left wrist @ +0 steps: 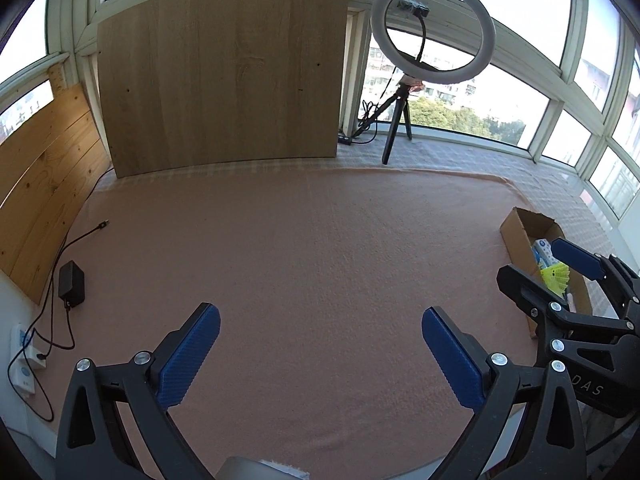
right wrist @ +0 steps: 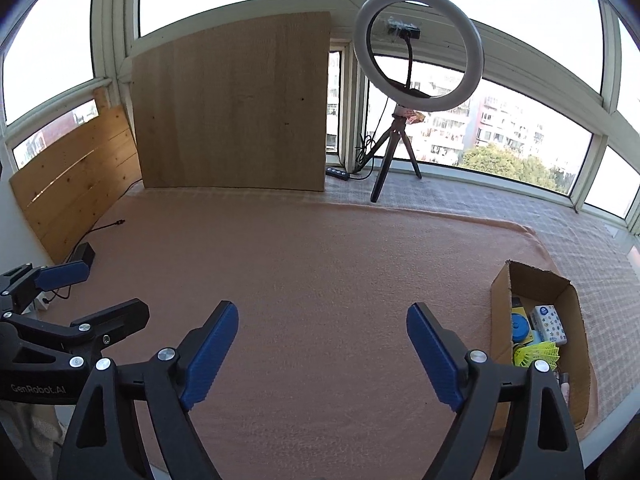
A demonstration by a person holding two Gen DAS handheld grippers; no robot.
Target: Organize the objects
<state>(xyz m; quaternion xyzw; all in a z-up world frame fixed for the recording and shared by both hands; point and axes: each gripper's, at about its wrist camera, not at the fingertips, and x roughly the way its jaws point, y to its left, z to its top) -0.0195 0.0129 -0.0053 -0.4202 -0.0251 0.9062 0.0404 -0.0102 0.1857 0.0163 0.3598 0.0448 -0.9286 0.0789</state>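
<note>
My left gripper (left wrist: 320, 316) hangs open over the bare pink blanket (left wrist: 320, 232) with nothing between its blue pads. My right gripper (right wrist: 322, 312) is open too and empty, side by side with the left. In the left wrist view the right gripper (left wrist: 532, 260) shows at the right edge, in front of an open cardboard box (left wrist: 516, 228). In the right wrist view that box (right wrist: 500, 300) lies at the right and holds yellow shuttlecocks (right wrist: 538, 354), a patterned tissue pack (right wrist: 550, 322) and a blue round item (right wrist: 519, 326). The left gripper (right wrist: 112, 288) appears at the left edge of that view.
A ring light on a tripod (right wrist: 394, 148) stands at the back by the windows. A large wooden board (right wrist: 236, 108) and a plank panel (right wrist: 76, 184) lean against the back and left walls. A black power adapter (left wrist: 72, 284) with cables and a wall socket (left wrist: 28, 364) sit at the left.
</note>
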